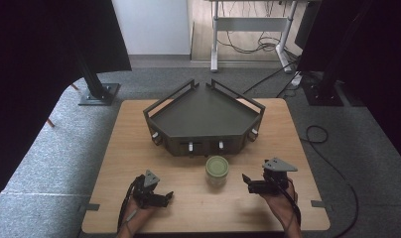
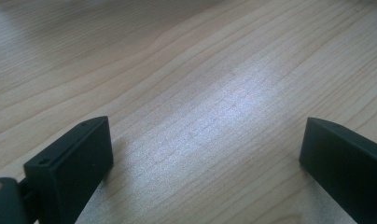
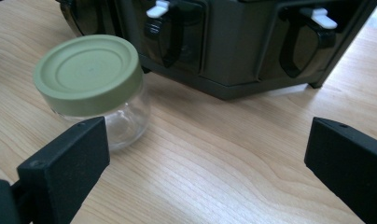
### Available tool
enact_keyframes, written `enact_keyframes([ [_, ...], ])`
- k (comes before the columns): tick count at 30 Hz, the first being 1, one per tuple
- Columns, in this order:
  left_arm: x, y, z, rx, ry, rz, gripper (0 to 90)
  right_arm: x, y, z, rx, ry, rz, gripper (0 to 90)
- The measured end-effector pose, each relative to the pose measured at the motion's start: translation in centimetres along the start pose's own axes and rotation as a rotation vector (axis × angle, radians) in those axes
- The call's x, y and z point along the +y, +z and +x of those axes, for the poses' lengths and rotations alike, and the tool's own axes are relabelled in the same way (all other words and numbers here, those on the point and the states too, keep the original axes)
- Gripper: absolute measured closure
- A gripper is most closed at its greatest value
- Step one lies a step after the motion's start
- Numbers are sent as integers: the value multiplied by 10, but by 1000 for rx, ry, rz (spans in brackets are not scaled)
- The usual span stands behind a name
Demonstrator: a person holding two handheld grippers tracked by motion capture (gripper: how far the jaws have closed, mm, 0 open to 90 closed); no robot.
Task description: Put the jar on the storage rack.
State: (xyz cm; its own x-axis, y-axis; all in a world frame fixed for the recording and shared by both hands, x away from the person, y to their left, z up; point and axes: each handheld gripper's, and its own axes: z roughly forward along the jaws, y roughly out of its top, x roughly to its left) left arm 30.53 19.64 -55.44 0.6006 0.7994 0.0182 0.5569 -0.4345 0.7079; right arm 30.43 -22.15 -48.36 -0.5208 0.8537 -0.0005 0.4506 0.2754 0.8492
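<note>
While both grippers rest low near the table's (image 1: 139, 129) front edge, the jar (image 1: 217, 171) stands upright at mid-table, just before the tray (image 1: 203, 116), lid on. The left gripper (image 1: 161, 197) is spread wide over bare wood; the right gripper (image 1: 248, 181), equally wide and empty, faces the jar, probably for a grasp.
</note>
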Motion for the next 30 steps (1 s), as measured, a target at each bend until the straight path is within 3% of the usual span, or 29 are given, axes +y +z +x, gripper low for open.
enact_keyframes([
  [30,0,-1,0,-3,4,1,23,14,16,19,54,-13,-32,0],
])
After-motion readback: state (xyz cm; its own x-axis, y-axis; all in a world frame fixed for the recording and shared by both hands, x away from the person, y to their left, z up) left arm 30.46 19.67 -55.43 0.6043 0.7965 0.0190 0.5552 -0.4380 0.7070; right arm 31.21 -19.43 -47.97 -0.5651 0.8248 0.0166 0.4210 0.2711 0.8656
